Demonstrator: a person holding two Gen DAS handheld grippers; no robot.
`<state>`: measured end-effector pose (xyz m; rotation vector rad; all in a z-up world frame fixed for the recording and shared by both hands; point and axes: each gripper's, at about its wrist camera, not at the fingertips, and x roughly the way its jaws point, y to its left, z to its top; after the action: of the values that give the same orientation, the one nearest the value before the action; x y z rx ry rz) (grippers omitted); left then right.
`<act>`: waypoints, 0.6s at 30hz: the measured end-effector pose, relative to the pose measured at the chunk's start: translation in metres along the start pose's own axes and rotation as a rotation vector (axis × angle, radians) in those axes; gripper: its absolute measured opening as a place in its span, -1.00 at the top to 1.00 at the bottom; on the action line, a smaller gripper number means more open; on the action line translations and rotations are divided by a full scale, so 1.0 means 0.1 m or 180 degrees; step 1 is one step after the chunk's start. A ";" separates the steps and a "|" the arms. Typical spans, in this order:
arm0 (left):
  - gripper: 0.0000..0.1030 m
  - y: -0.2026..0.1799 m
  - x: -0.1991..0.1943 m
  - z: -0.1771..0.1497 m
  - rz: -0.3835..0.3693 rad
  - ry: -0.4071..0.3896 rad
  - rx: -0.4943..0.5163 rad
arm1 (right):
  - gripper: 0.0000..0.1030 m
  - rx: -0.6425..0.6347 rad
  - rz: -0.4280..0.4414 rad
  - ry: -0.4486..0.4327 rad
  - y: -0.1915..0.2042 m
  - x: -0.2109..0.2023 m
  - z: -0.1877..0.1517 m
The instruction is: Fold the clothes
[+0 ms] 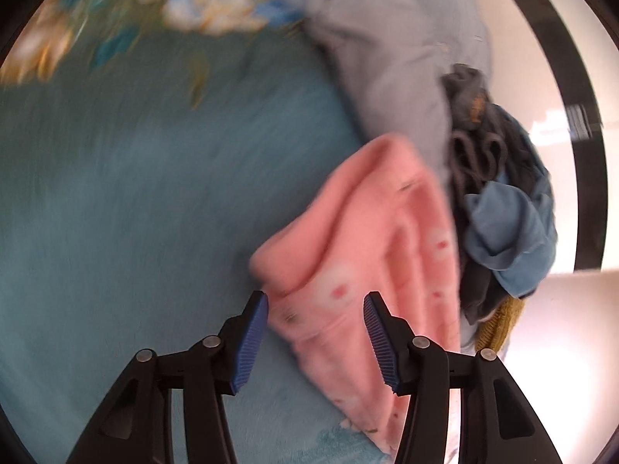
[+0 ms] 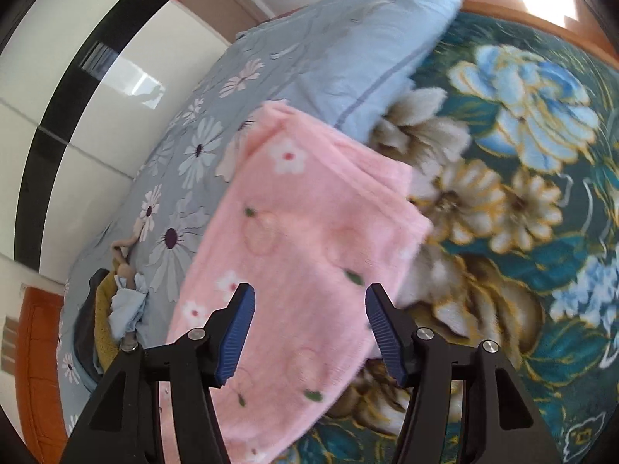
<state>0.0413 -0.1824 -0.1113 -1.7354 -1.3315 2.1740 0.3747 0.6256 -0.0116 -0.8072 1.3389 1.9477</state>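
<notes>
**Right wrist view: pink towel folded, grippers wide and empty**

Both the right gripper [image 2: 309,324] and left gripper [image 1: 315,332] hover spread wide over the pink towel [image 2: 305,239], holding nothing. It lies folded on the floral blanket [image 2: 522,201], against the blue pillow [image 2: 371,50]. A careless grab risks undoing the layers; the clothes pile [image 1: 499,201] beside the towel crowds it.

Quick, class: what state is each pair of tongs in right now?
Left tongs: open, holding nothing, pink cloth between them.
Right tongs: open, holding nothing, over the pink cloth.
</notes>
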 end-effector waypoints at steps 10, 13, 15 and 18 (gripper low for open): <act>-0.20 -0.02 0.24 -0.08 -0.0116 -0.0153 -0.0086 | -0.19 0.0589 0.0092 -0.0044 -0.50 0.37 0.09; -0.20 0.03 0.25 -0.08 -0.0105 -0.0245 -0.0109 | -0.19 0.0659 0.0150 -0.0099 -0.51 0.54 0.20; -0.20 0.08 0.26 -0.08 -0.0177 -0.0317 -0.0228 | -0.19 0.0704 0.0225 -0.0162 -0.53 0.62 0.26; -0.20 0.15 0.27 -0.11 -0.0273 -0.0405 -0.0381 | -0.19 0.0752 0.0332 -0.0225 -0.52 0.74 0.35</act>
<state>0.0469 -0.1711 -0.1419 -1.5677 -1.5653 2.2335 0.3654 0.6850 -0.0880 -0.5601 1.5591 1.8330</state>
